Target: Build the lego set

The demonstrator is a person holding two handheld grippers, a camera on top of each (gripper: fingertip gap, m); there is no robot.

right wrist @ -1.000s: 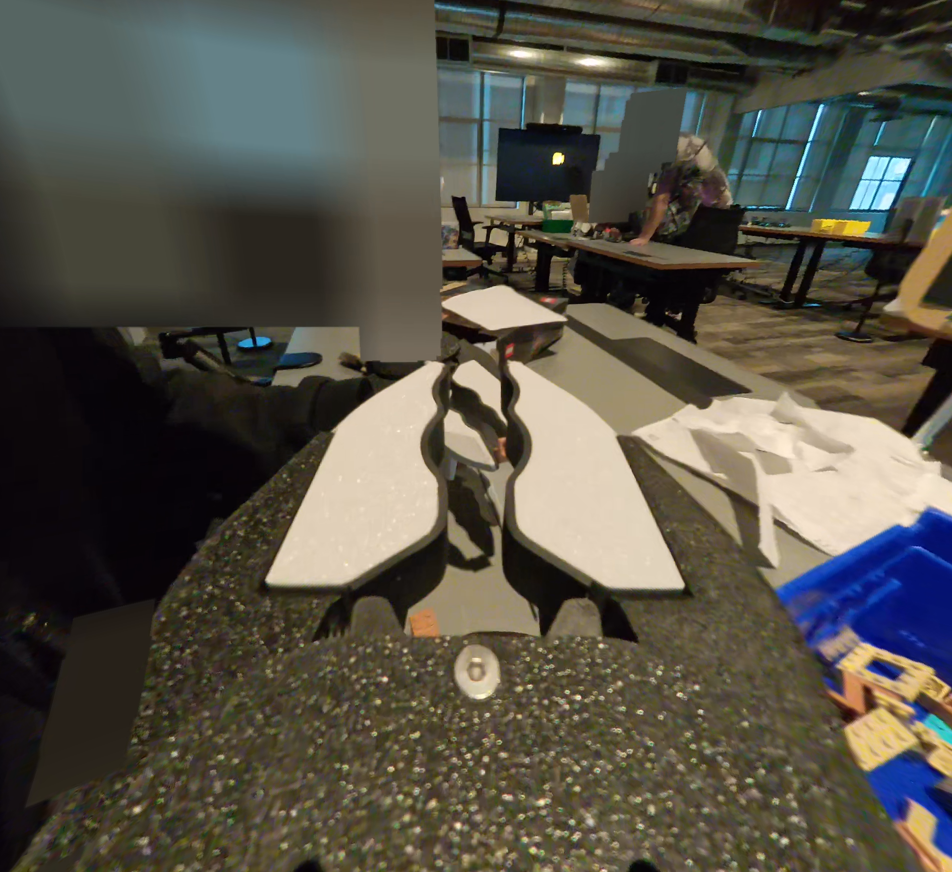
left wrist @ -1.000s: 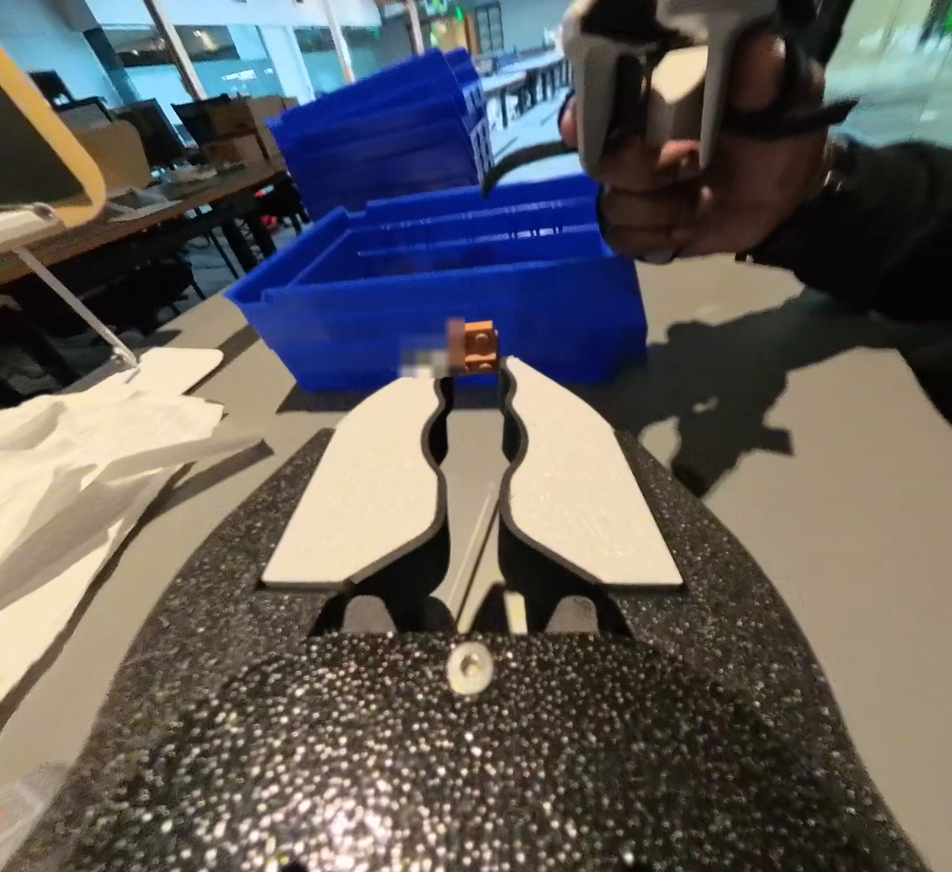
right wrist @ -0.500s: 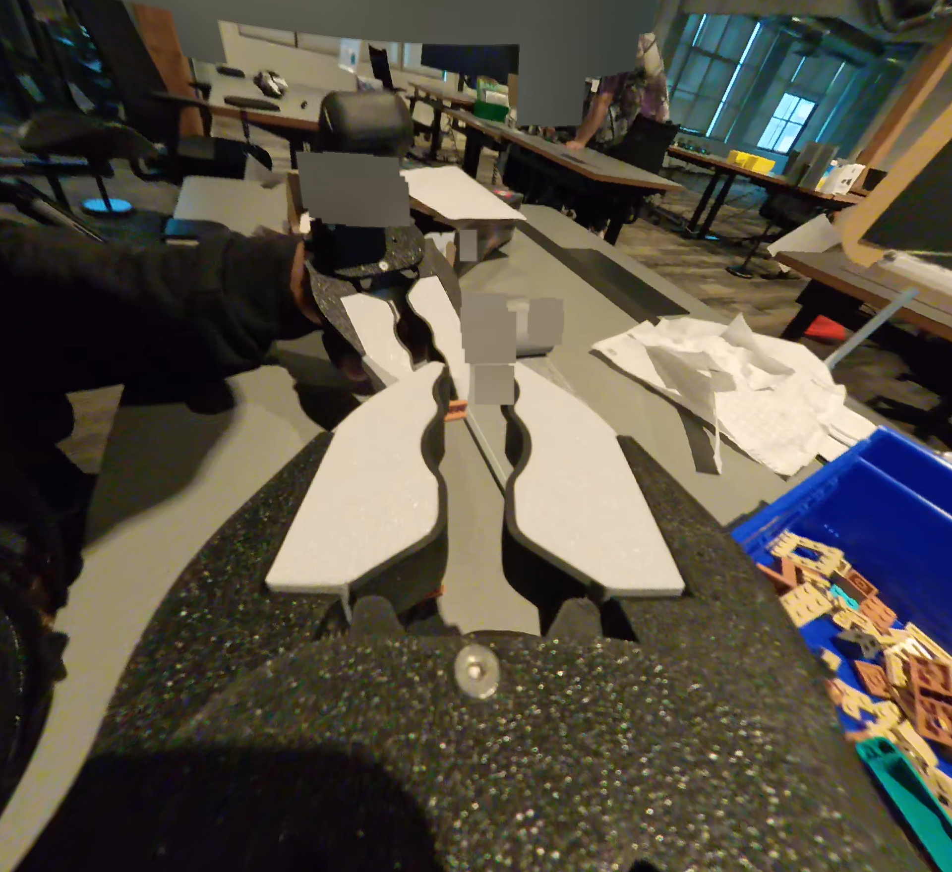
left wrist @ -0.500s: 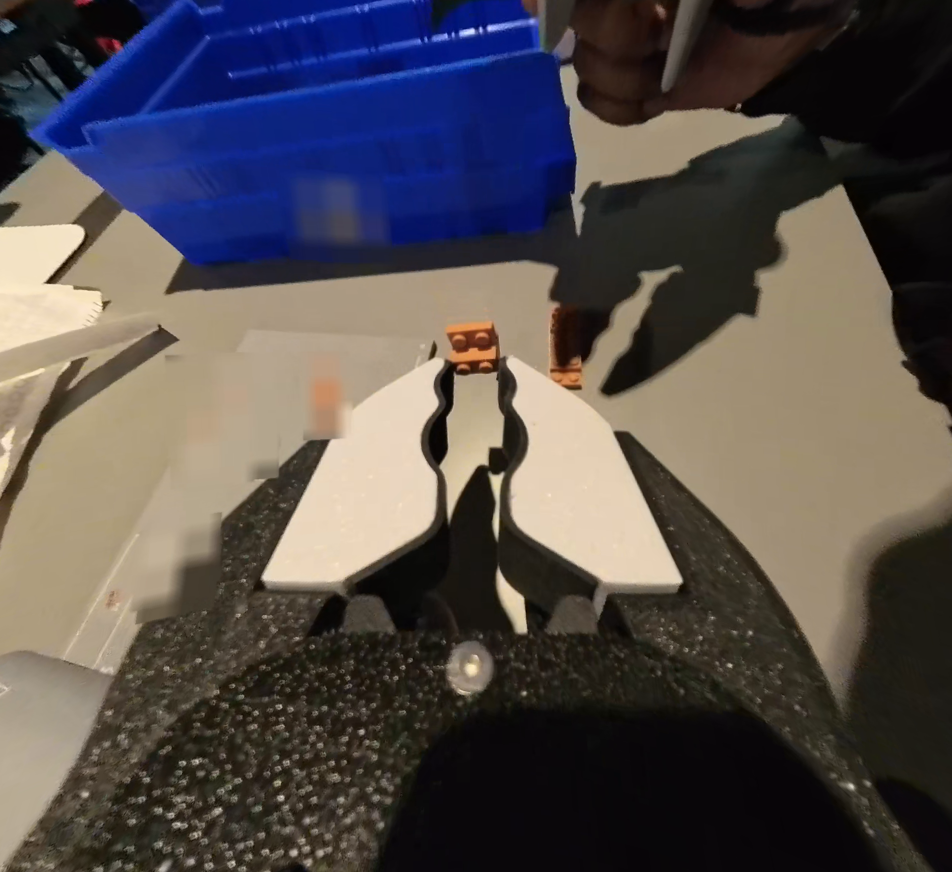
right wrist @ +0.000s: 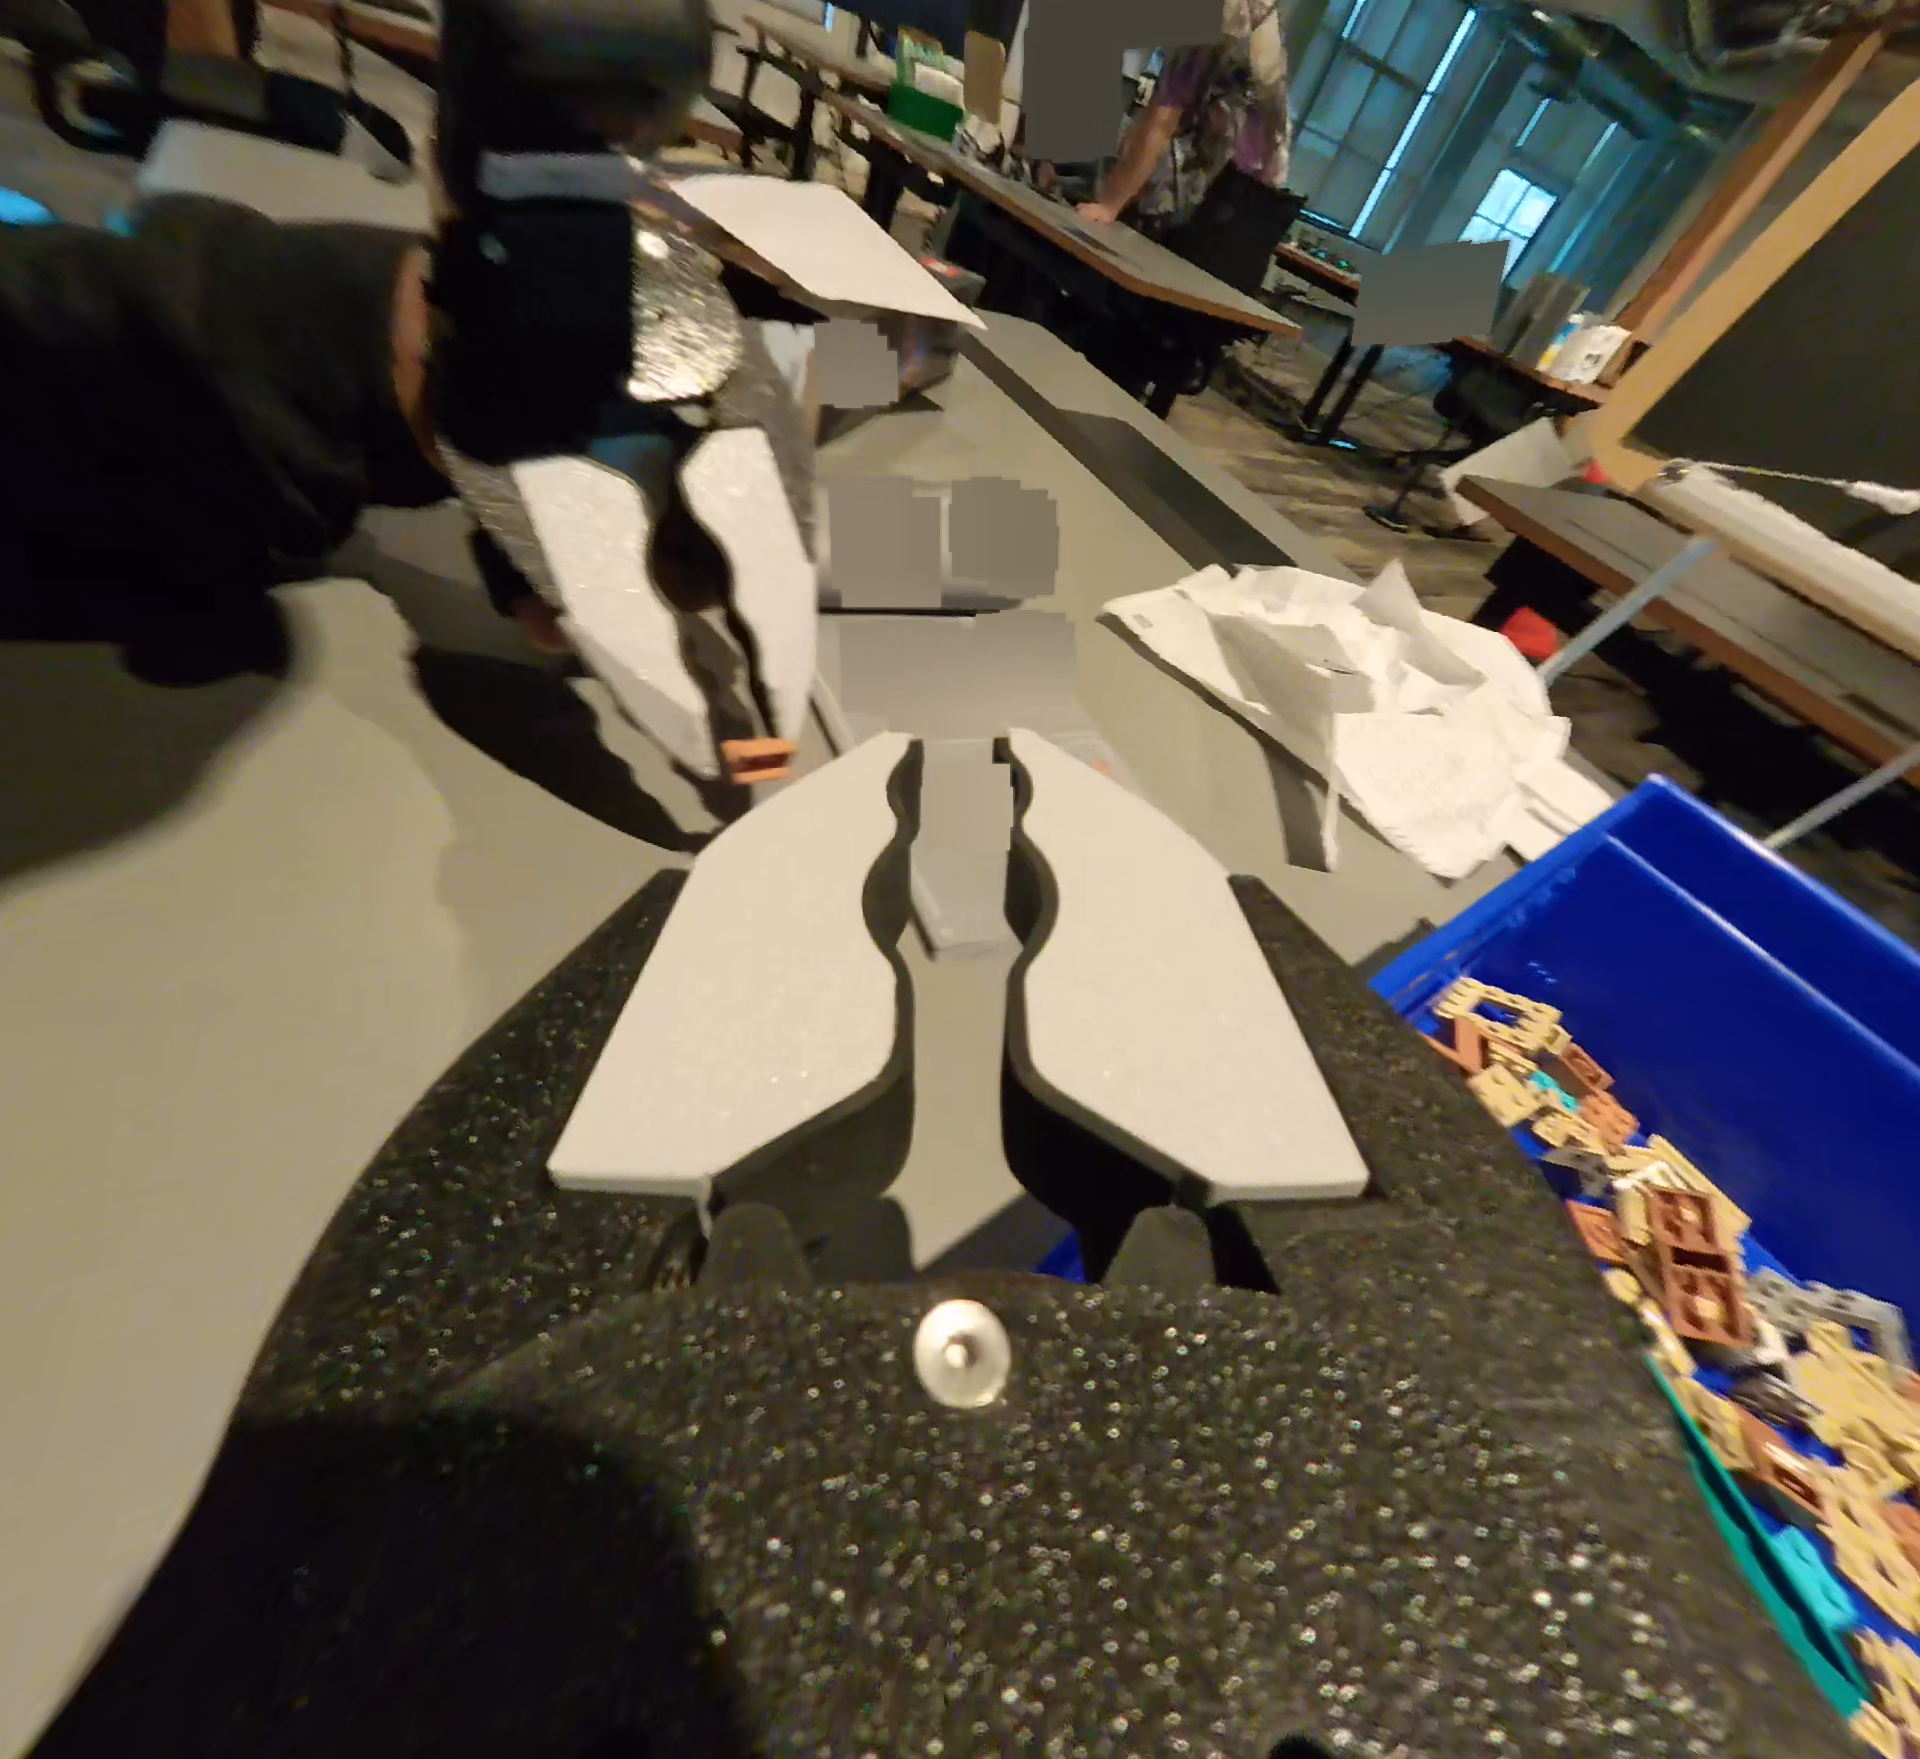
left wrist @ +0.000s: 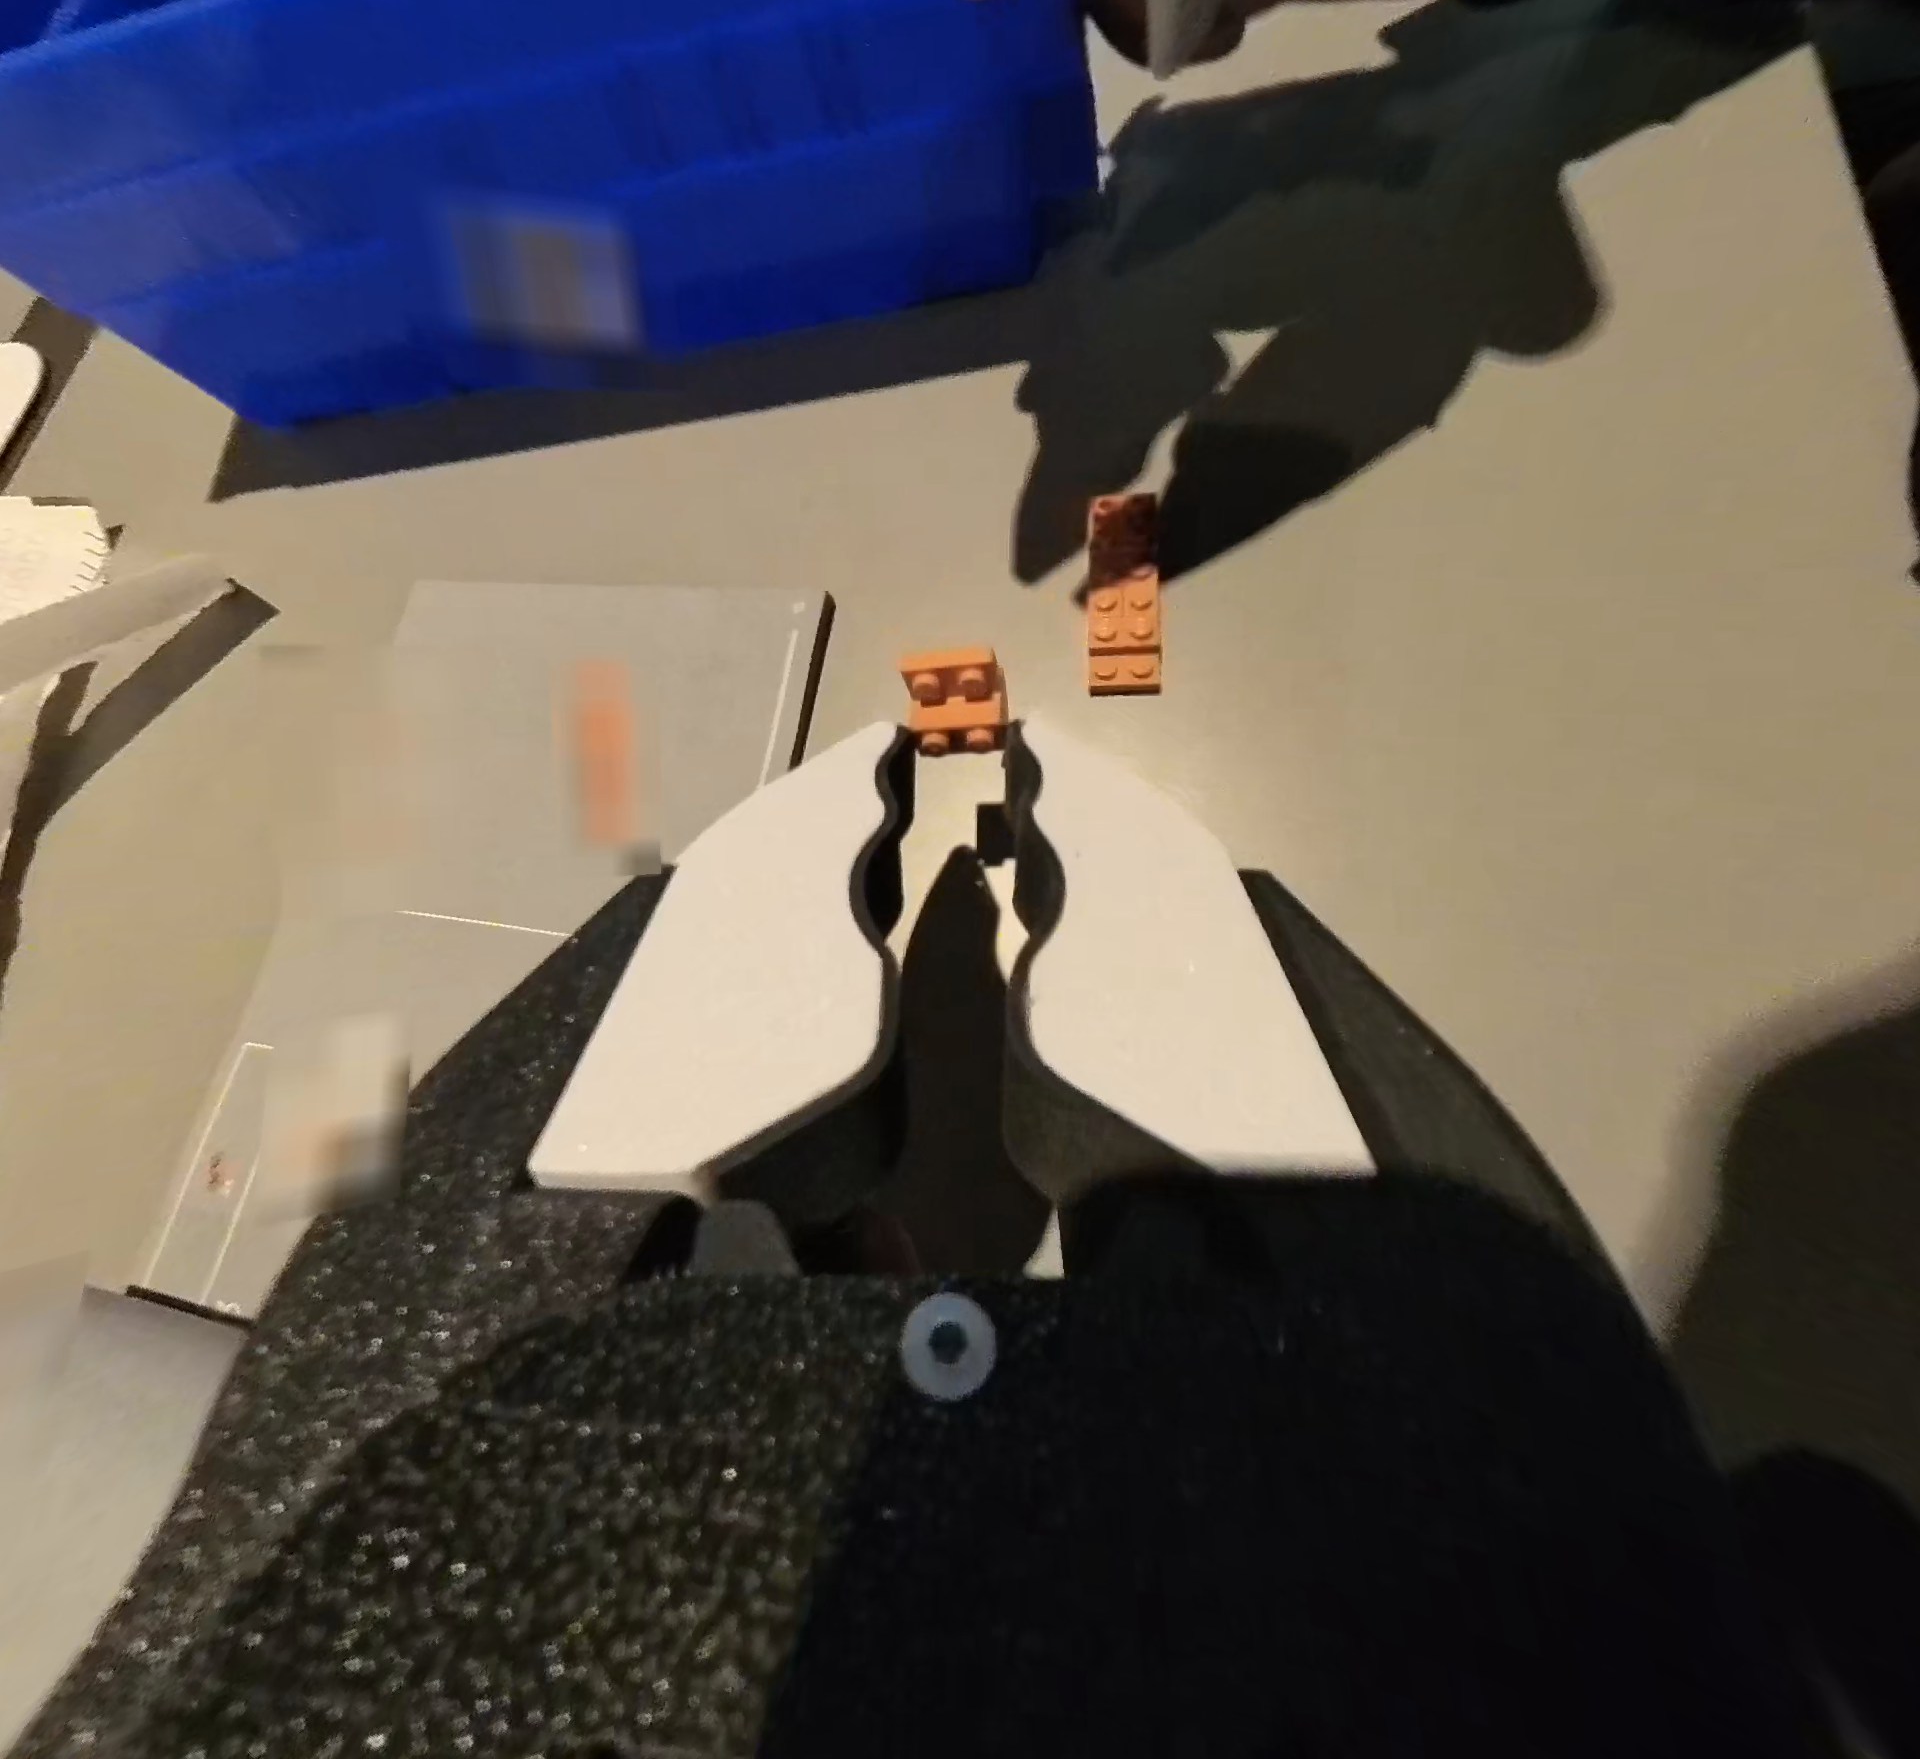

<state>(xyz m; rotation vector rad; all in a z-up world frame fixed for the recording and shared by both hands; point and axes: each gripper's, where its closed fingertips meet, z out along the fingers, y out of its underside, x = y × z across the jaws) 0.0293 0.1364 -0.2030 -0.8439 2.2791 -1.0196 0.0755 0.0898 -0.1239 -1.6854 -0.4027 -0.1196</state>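
Two grippers up: your left gripper (left wrist: 954, 730) is pinching a small orange brick (left wrist: 954, 699) at its tips. Longer orange plate (left wrist: 1124, 620) lies on the table (left wrist: 1507, 774) at one o'clock, blue bin (left wrist: 540, 151) beyond. Your right gripper (right wrist: 958, 753) sits slightly parted, holding nothing.

The far half of the brown plate (left wrist: 1124, 595) lies darkened in shadow.
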